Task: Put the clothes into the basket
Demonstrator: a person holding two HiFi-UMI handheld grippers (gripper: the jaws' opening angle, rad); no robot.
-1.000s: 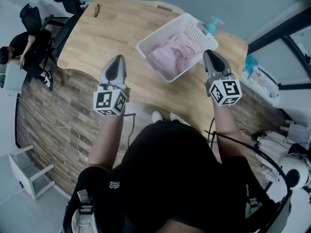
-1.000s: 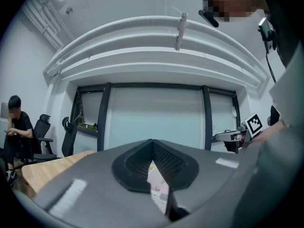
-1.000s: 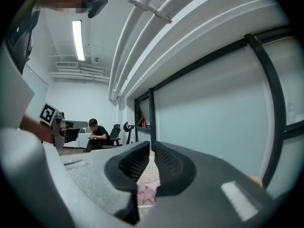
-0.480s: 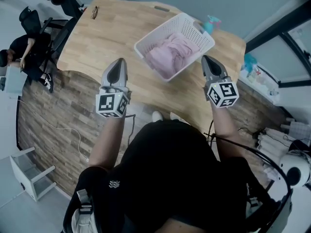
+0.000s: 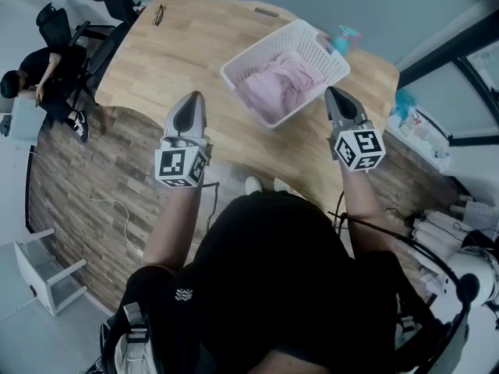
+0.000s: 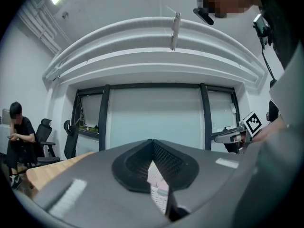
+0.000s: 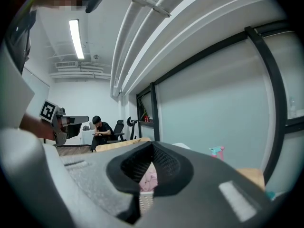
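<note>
The pink clothes (image 5: 281, 84) lie in a soft heap inside the white basket (image 5: 310, 40). The basket has little holes in its walls. It sits on the wooden table (image 5: 179, 49), toward the far right part.

A blue-green spray bottle (image 5: 344, 39) stands just behind the basket's far corner.

The right gripper (image 5: 334, 96) is held up close to the basket's near right corner. Its fingers (image 7: 128, 167) are pressed together at the tips, and they hold nothing. Below the tips, the basket and a bit of the pink clothes show through a thin gap.

The left gripper (image 5: 191, 100) is held over the near edge of the table, to the left of the basket and apart from it. Its fingers (image 6: 134, 167) are pressed together at the tips too, with nothing held. The same kind of thin gap shows a bit of the basket.

Each gripper has a cube with black and white squares at its back end, one on the left (image 5: 181, 166) and one on the right (image 5: 359, 148).

Off to the far left, a person in dark clothes (image 5: 39, 76) sits on a chair (image 5: 48, 20). The floor (image 5: 93, 201) looks like brown wood planks.
</note>
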